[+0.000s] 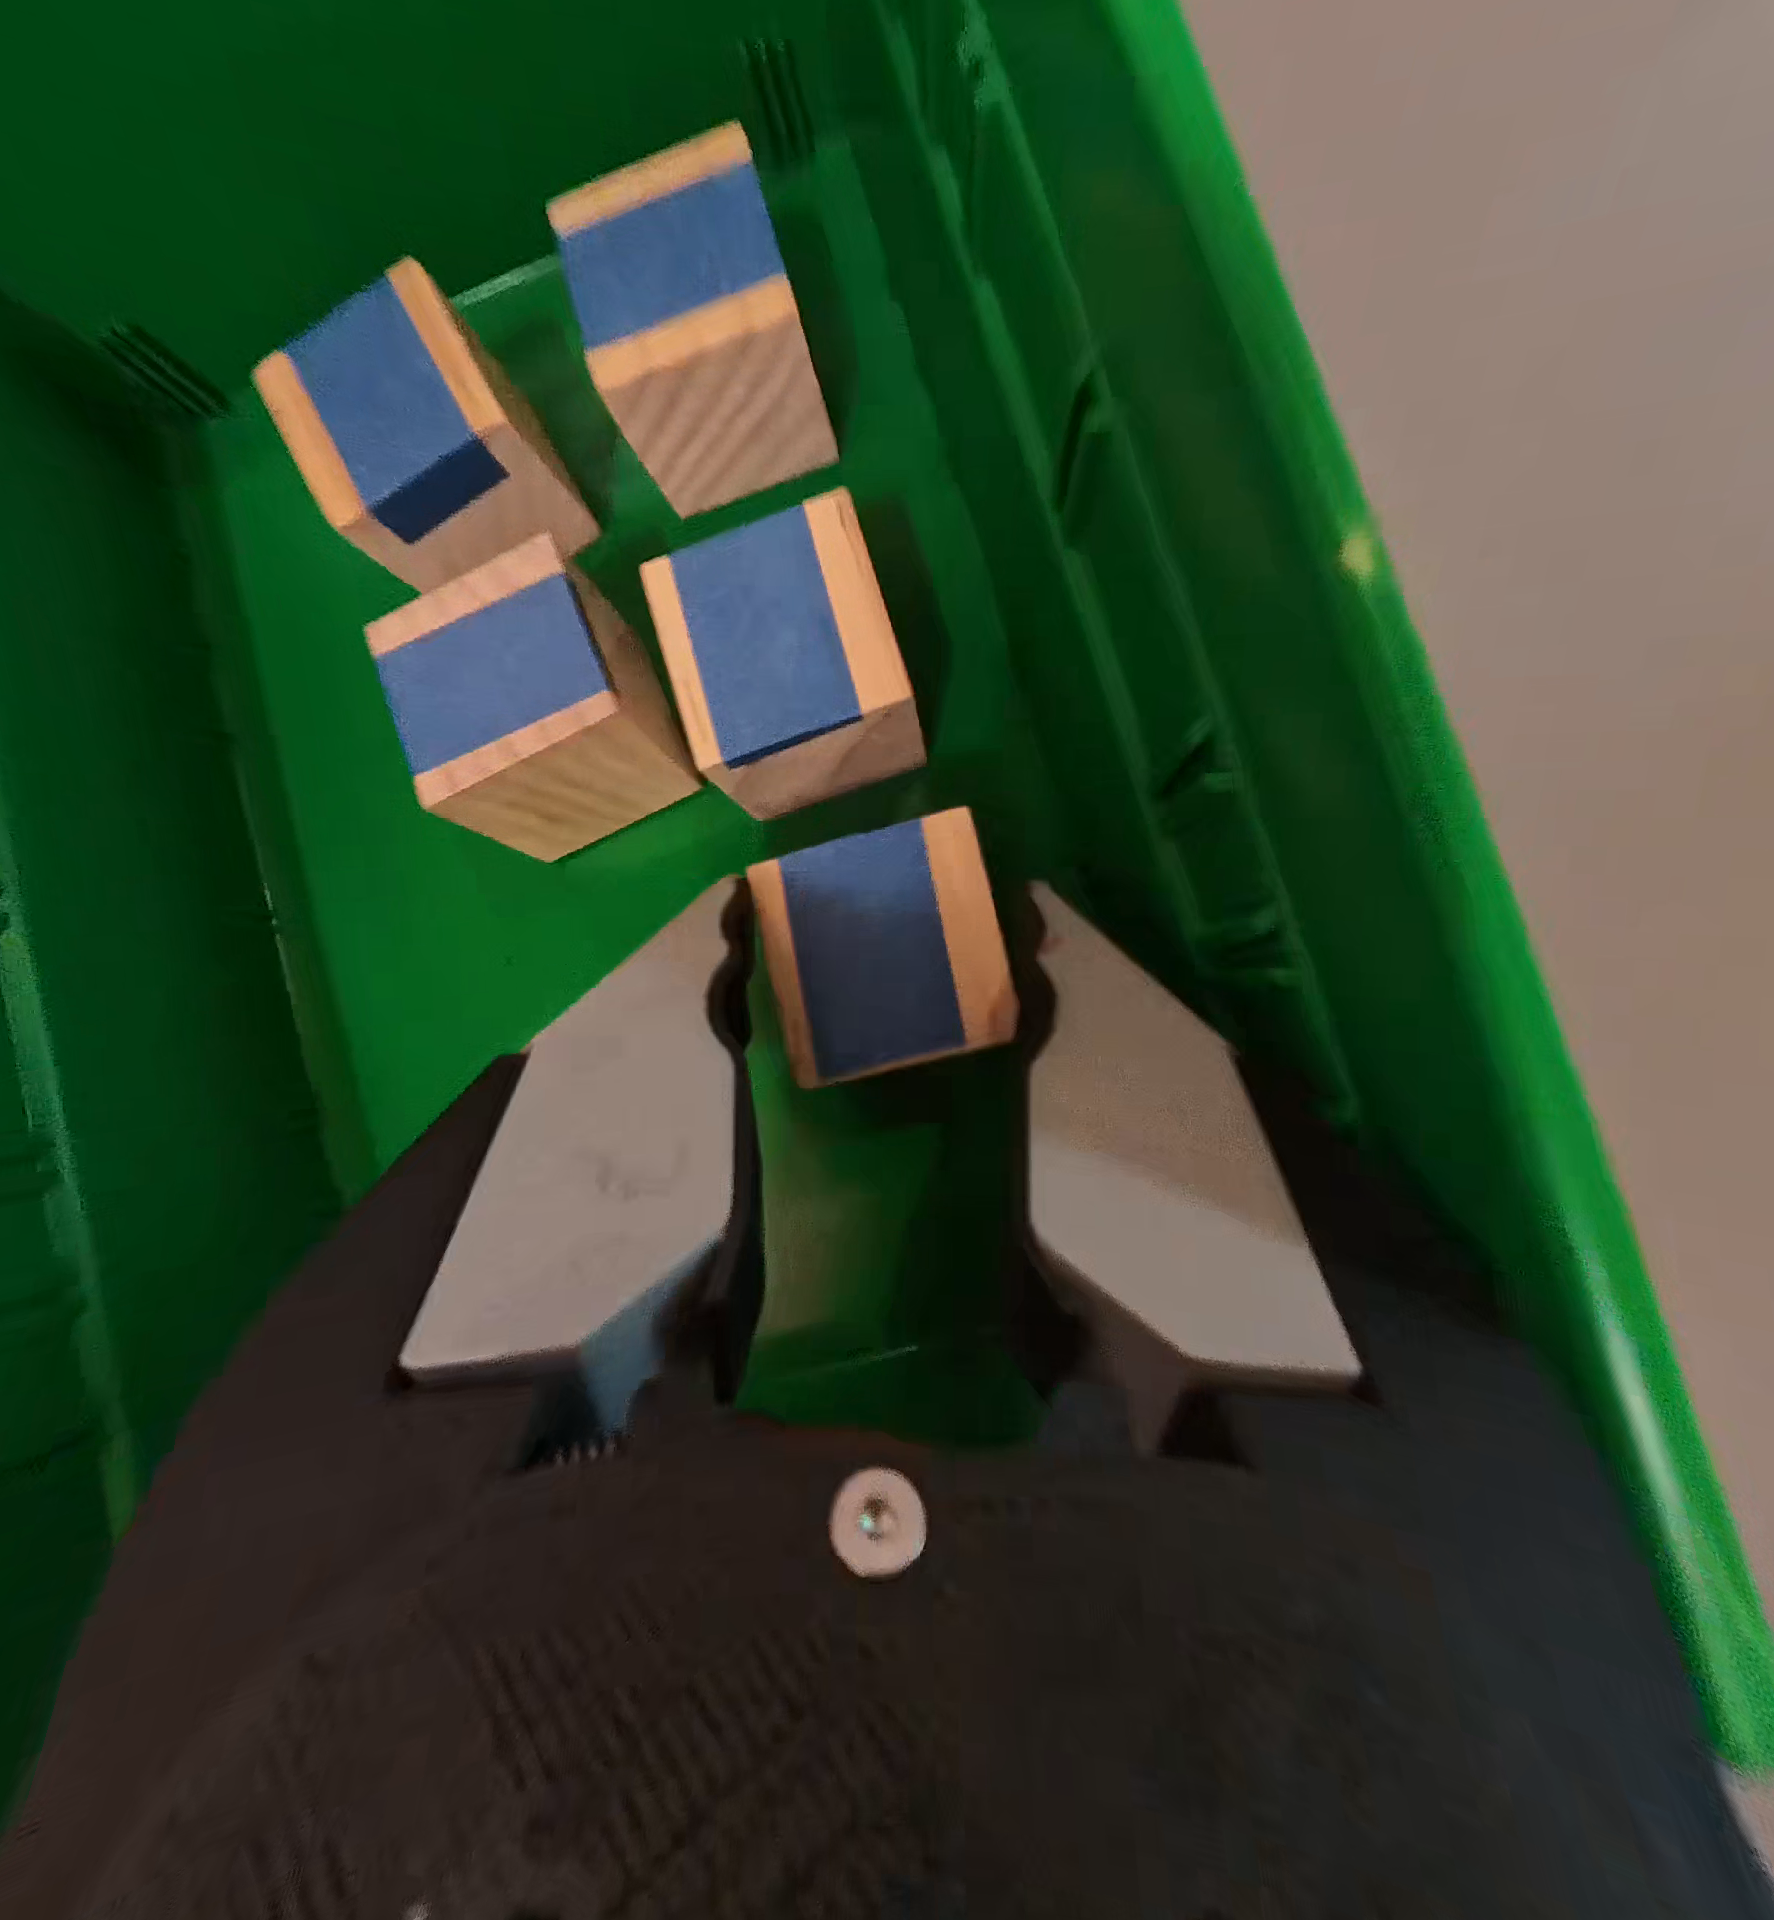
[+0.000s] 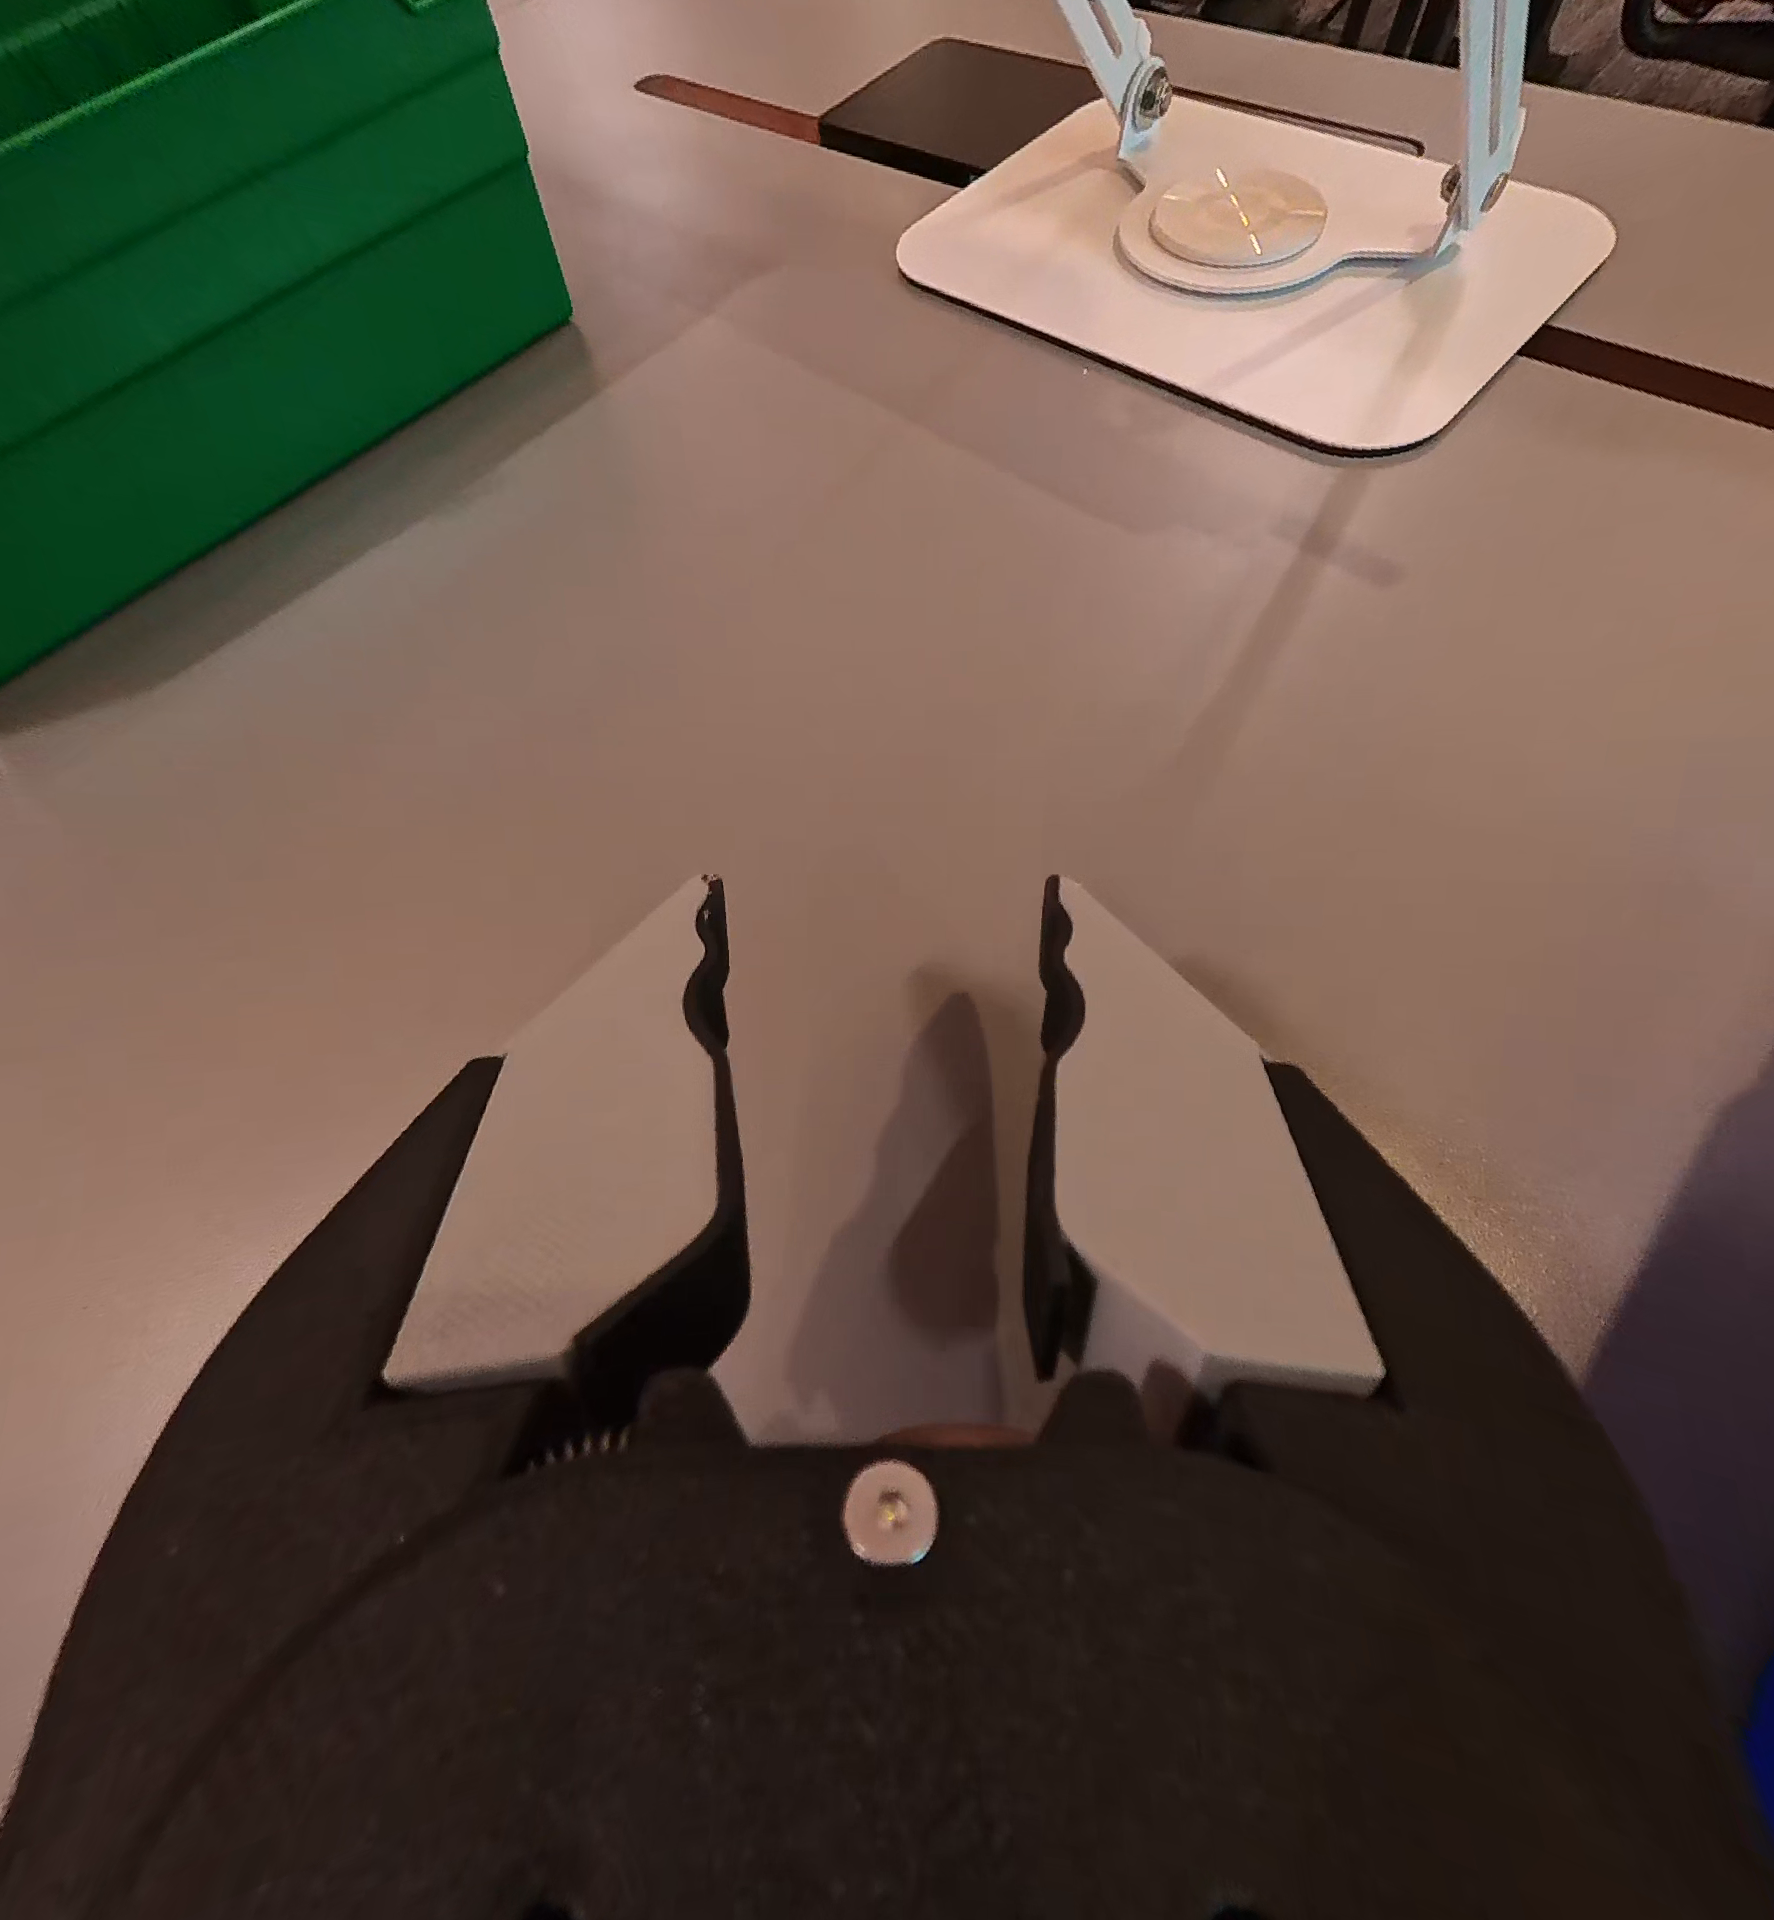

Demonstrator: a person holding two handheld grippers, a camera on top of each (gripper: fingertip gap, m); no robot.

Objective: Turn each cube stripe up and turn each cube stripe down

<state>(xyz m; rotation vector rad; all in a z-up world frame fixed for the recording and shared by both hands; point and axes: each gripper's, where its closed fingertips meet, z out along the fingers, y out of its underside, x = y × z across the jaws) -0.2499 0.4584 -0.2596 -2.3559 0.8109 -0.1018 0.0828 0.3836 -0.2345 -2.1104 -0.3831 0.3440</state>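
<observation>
**Left wrist view: nearest cube sitting between the spread fingers**

Left wrist view is being filled by the inside of a green bin, into which the left gripper is being pointed from above. Five wooden cubes, each banded with a blue stripe, are being shown on the bin floor, all with the stripe facing up. The nearest cube is lying directly ahead of the claw, between the fingertips, with its stripe running along the line of the fingers and slightly tilted toward the right finger. The jaws are being held apart; contact with the cube's sides cannot be confirmed through the blur. The other four cubes are being left farther ahead and to the left of the claw, close together.

The right gripper is being held well apart from the bin, over the bare grey table, its jaws spread and nothing between them; a white stand base is lying far ahead. The left claw is judged much the nearer, so a squeeze across the cube's plain wooden sides is probably being called for.
</observation>
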